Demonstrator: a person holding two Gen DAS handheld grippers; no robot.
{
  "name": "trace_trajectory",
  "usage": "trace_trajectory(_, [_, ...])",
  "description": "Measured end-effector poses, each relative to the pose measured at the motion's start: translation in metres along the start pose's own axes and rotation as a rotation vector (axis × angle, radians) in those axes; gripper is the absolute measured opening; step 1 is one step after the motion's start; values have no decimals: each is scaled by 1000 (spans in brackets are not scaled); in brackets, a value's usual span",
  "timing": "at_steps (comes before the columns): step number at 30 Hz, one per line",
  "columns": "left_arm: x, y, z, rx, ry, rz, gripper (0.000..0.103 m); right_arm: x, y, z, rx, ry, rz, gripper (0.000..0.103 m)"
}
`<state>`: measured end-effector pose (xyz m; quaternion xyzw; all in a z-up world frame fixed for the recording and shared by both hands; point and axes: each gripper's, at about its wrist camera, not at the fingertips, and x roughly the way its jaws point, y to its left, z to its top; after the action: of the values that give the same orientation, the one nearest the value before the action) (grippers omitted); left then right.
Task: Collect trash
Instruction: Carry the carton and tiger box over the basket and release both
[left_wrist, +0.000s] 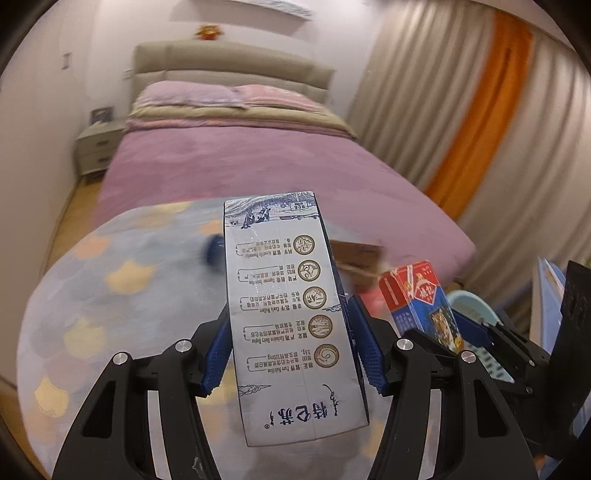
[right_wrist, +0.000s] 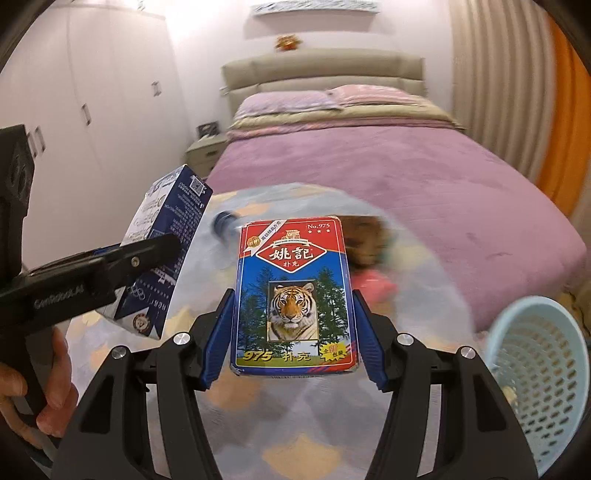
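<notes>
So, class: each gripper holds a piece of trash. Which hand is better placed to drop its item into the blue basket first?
Right, probably. The right gripper holds the card box, and the blue basket sits just to its right. The left gripper, holding the milk carton, is farther over.

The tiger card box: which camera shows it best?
The right wrist view: the card box faces the camera squarely between the right gripper pads, tiger and lettering clear. The left wrist view catches it only obliquely at the right edge.

Beyond the tongs lies a bed (right_wrist: 369, 173) with purple cover; a round patterned rug (left_wrist: 110, 295) spreads beneath them.
</notes>
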<state>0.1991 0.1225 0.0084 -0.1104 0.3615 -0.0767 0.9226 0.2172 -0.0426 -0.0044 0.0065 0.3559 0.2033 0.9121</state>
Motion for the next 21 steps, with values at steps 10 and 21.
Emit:
trace_trajectory(10, [26,-104,4,151,29,-120,57,-50,-109,-20,201,-30,-183,57])
trace_trajectory(21, [79,-193,-2,225,136,-288,57,-59,-223,-61,444,79,-295,57])
